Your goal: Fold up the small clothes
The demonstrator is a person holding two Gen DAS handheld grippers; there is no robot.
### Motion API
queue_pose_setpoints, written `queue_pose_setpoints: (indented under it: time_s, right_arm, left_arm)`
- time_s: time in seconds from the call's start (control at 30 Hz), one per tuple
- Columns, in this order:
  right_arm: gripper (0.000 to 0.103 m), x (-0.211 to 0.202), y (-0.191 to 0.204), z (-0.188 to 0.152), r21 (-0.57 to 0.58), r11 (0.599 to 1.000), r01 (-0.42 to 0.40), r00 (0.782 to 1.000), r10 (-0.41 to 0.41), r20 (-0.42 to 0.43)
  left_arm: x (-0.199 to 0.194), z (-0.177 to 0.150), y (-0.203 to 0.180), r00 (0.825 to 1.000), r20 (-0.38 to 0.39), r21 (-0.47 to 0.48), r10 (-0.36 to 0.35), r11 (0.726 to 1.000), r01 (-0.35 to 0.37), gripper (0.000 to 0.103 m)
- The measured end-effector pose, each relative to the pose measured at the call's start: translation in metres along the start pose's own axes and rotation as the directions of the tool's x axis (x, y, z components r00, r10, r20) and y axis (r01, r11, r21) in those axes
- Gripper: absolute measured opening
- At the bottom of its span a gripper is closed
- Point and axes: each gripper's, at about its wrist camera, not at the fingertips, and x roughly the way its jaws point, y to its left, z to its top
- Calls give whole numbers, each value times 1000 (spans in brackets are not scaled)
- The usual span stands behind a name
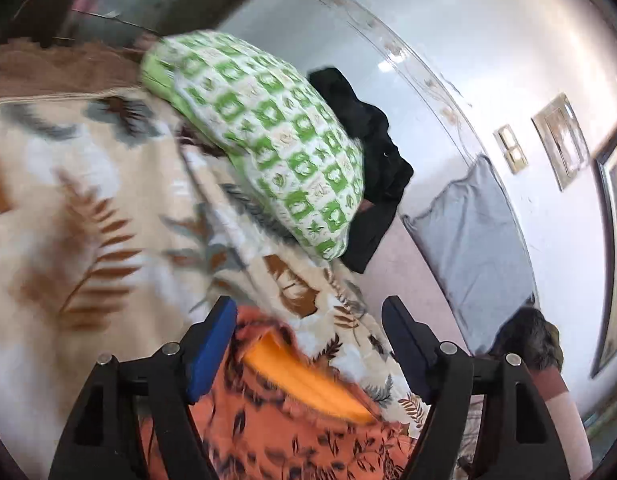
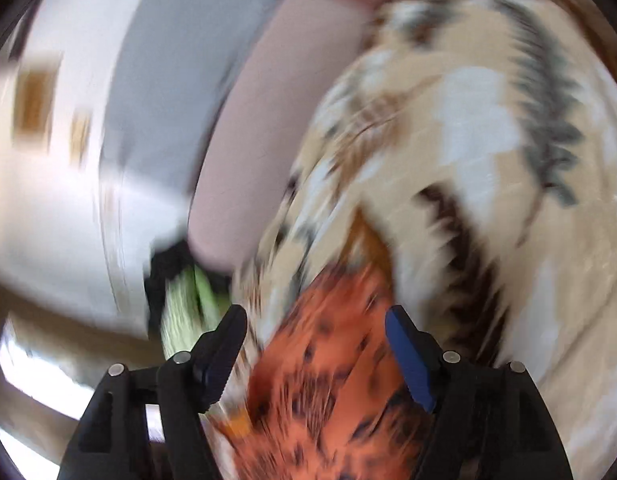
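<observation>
An orange garment with a dark leaf print (image 1: 292, 432) lies on a cream blanket with a fern pattern (image 1: 88, 200), and a plain orange-yellow part (image 1: 304, 376) shows at its fold. My left gripper (image 1: 308, 308) hangs over it, open, its blue pads apart on either side of the cloth and pressing on nothing. In the blurred right wrist view the same garment (image 2: 332, 380) lies below my right gripper (image 2: 316, 314), which is open as well. Neither gripper holds the cloth.
A green-and-white patterned pillow (image 1: 268, 140) rests on the blanket, with black clothing (image 1: 368, 140) behind it. A grey pillow (image 1: 476, 232) leans on the white wall (image 1: 468, 40) above a pink sheet (image 1: 404, 272). The blanket (image 2: 488, 160) fills the right wrist view's right side.
</observation>
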Motion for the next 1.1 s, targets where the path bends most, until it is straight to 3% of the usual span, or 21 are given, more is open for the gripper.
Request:
queue_pose_setpoints:
  time_s: [0.1,0.23,0.3,0.43,0.57,0.63,0.73,0.8,0.87,0.97,1.07,1.1]
  right_arm:
    - [75,23,52,-45,-202,979,36,989,-63,-131]
    - [72,91,110,-130,-424,905,37,926,-191,-326]
    - [67,122,126,-169,-505,863,38,898,-250,-361]
    - [66,196,141,-197,-573,814,90,859,-355,-369]
    - [66,255,170,-182,-638,744,201,875,-428,-224]
    - [67,281,172,-164,-604,756,251,869,-451,-205]
    - [68,287,174,-137,-518,809,279,894,-416,-167]
    - [68,266,178,-127,-487,837,250,928,-351,-128]
    - [68,247,184,-124,-507,827,242,937,-334,-98]
    - [68,198,169,-118,-508,821,261,940,-336,-60]
    - [65,143,136,-113,-479,819,317,927,-374,-26]
    - [57,129,126,-113,-468,821,327,924,-381,-24]
  left_arm:
    - [-13,-38,-1,987,-75,1,140,990,-140,78]
    - [1,-77,6,939,-183,61,290,957,-284,78]
    - [15,-87,9,912,-224,133,344,938,-321,78]
    - [30,-87,19,873,-269,185,407,911,-368,78]
    - [38,-80,18,860,-304,218,410,909,-356,78]
    - [42,-77,23,857,-329,206,397,916,-345,78]
    - [40,-69,28,864,-348,154,363,931,-329,78]
    - [37,-68,28,867,-348,153,358,933,-324,78]
    - [36,-69,24,866,-344,176,363,931,-320,78]
    - [39,-75,18,851,-349,239,392,915,-323,78]
    - [45,-82,15,836,-343,304,429,892,-333,78]
    - [46,-84,14,832,-339,324,439,885,-335,78]
